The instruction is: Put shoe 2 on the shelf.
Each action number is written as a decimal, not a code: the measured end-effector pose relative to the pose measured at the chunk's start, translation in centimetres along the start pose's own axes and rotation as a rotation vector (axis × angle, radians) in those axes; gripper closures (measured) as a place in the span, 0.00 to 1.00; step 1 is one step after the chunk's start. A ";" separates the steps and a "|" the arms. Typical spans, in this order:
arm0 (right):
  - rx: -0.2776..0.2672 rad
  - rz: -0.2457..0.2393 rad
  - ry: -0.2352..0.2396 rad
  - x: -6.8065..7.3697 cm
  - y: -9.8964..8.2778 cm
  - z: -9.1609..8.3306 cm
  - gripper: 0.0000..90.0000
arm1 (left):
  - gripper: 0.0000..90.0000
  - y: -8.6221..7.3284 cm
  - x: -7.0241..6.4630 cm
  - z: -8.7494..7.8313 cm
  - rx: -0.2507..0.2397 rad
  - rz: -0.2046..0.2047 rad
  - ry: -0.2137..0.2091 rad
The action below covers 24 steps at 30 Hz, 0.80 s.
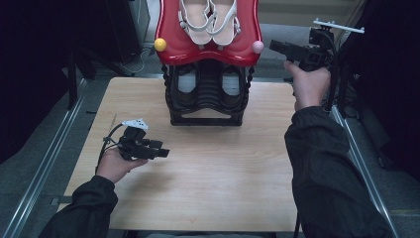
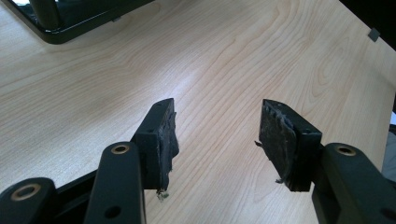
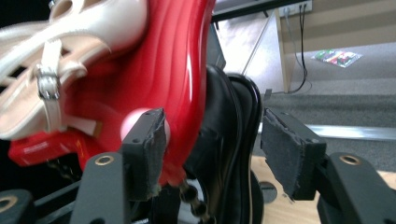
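Beside the red shelf (image 1: 208, 49), right claw (image 1: 277, 47) hangs raised, released; left claw (image 1: 161, 151) low over table (image 1: 208, 173), released.

Light wooden table (image 1: 208, 188) on grey floor (image 1: 29, 163), dark surroundings.

Both sleeves (image 1: 322, 163) are dark, kinda puffy jacket fabric with elastic-looking cuffs. Each hand-held gripper is black: the left hand-held gripper (image 1: 161, 150) has a grey 3-cornered plate (image 1: 135, 122) on top and a black cable (image 1: 106, 141) trailing off. The right hand-held gripper (image 1: 275, 46) carries a pale plate too. 2 jaws each, worn fuzzy dark pads (image 2: 168, 140), brass-ringed screw holes (image 2: 120, 149).
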State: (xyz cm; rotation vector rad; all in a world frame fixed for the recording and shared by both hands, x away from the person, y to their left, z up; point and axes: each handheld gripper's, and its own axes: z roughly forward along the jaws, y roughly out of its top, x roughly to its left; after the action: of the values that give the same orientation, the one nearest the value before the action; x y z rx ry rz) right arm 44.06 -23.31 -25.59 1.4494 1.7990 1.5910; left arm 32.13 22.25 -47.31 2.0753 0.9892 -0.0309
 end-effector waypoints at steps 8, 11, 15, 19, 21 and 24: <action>0.043 0.000 0.007 -1.2 -2.8 -0.3 0.45 | 0.51 -0.1 0.0 -0.1 -0.010 -0.004 0.004; 0.056 0.013 0.024 -1.4 -3.9 -0.3 0.44 | 0.51 -0.1 0.1 -0.1 -0.007 -0.001 0.004; 0.071 0.022 0.050 -1.5 -5.4 -0.5 0.43 | 0.51 -0.1 0.0 -0.1 -0.006 -0.003 0.002; 0.082 0.003 0.053 -1.3 -6.6 -0.7 0.42 | 0.51 -0.2 -0.1 0.0 -0.005 -0.007 0.003; 0.085 0.005 0.069 -1.2 -7.3 -0.8 0.42 | 0.51 -0.2 0.0 0.0 -0.001 -0.003 0.001; 0.089 0.019 0.095 -0.9 -8.2 -1.0 0.42 | 0.51 -0.2 -0.1 0.0 -0.005 -0.007 0.003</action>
State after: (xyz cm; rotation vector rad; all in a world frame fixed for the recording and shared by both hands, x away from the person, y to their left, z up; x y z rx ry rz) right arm 39.94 -23.46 -32.78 1.4558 1.9376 1.6335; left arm 31.95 22.28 -47.38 2.0678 0.9969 -0.0289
